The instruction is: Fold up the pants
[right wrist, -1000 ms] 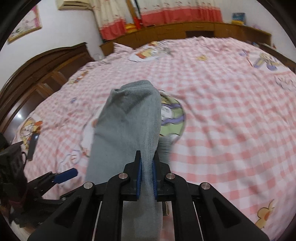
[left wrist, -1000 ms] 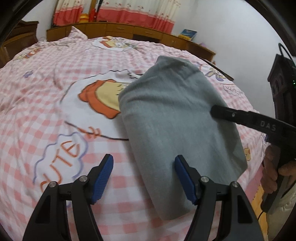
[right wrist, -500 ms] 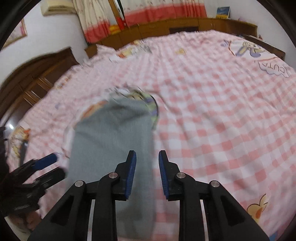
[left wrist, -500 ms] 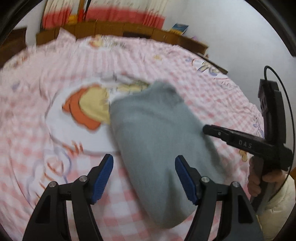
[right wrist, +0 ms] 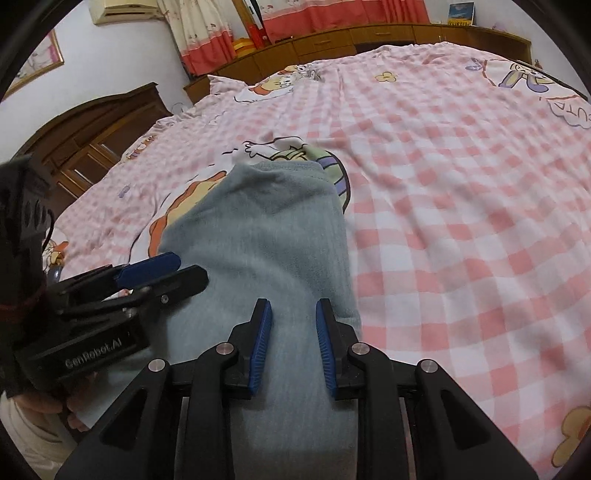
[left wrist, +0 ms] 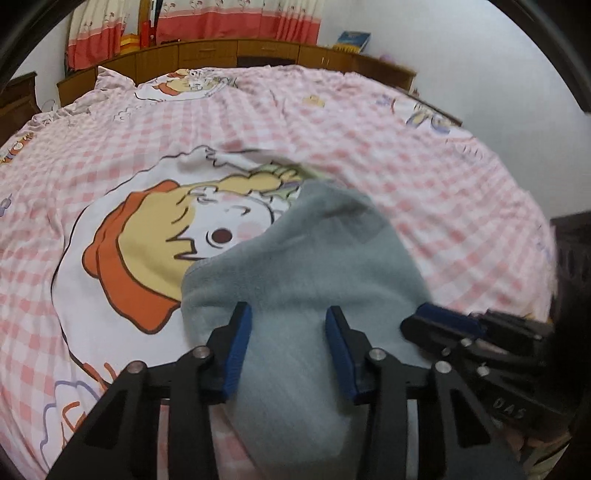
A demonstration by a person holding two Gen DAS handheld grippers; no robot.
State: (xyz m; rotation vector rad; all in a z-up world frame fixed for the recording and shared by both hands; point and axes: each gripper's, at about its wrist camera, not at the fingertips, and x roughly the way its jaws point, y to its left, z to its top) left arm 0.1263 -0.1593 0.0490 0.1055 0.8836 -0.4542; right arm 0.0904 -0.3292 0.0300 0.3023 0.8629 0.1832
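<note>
— Pants [left wrist: 295,280] are lying folded on the bed, near its close edge, and both grippers are hovering over them. How are the fingers standing?

— On the left gripper [left wrist: 288,332] the blue pads [left wrist: 236,350] are standing apart, with the grey cloth showing under the gap. Its jaws have just been closing, but I am not seeing them pressing on the fabric. On the right gripper [right wrist: 293,328] the pads [right wrist: 260,343] are also standing apart, only a narrower gap, and the cloth is lying below them, not clamped.

— And where are the two tools sitting to each other?

— They are pointing side by side down at the near end of the pants, left one over the left part, right one over the right part. A hand [right wrist: 40,402] in a pale sleeve is holding the left tool.

— What is lying around the pants?

— The pink checked bedsheet [right wrist: 461,221] with a cartoon face [left wrist: 177,243] is spreading under them; the far end of the pants is covering part of that picture. Behind, a wooden headboard [right wrist: 92,133] and red-white curtains [left wrist: 236,18] are showing.
</note>
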